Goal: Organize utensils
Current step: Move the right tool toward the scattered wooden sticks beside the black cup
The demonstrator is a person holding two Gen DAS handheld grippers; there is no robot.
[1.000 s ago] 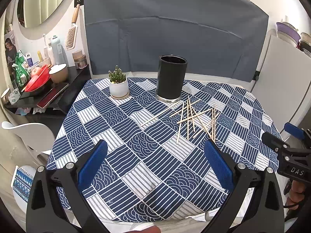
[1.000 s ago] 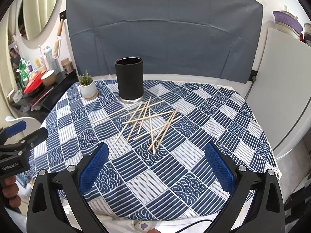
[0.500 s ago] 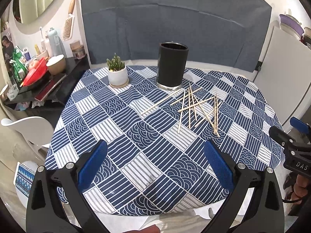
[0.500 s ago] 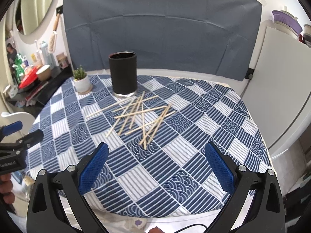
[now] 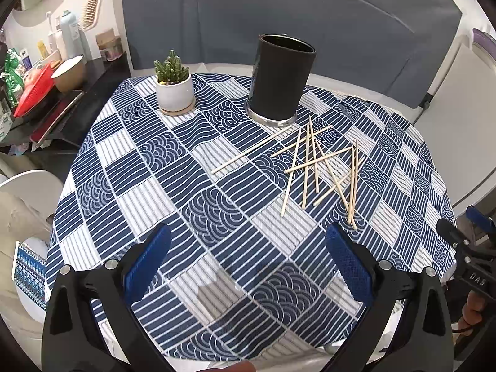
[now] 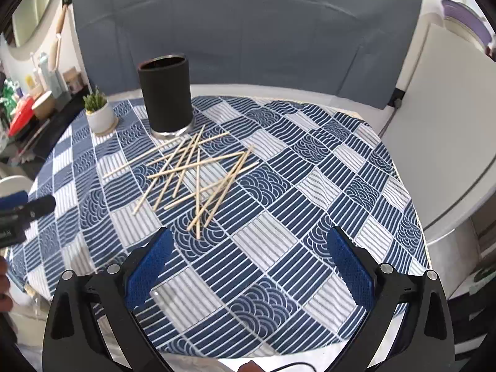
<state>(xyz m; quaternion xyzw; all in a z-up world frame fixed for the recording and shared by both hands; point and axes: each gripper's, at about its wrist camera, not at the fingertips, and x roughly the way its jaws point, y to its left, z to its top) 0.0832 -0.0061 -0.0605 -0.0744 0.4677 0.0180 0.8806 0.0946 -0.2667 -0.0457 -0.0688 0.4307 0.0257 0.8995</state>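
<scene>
Chopsticks (image 6: 198,173) crisscrossed, mostly pointing toward upright black holder (image 6: 164,93)

Bright, even indoor light in both views. Soft grey shadows on the tablecloth (image 5: 173,192) near the lower centre of the left wrist view, just ahead of the left gripper (image 5: 248,262). Faint glare on the rim of the black holder (image 5: 280,77). Heavy fisheye bending throughout: dark vignette in every corner, edges curved. Slightly washed out and softer at upper right of the right wrist view; chopsticks (image 6: 192,170) crisp at centre.
</scene>
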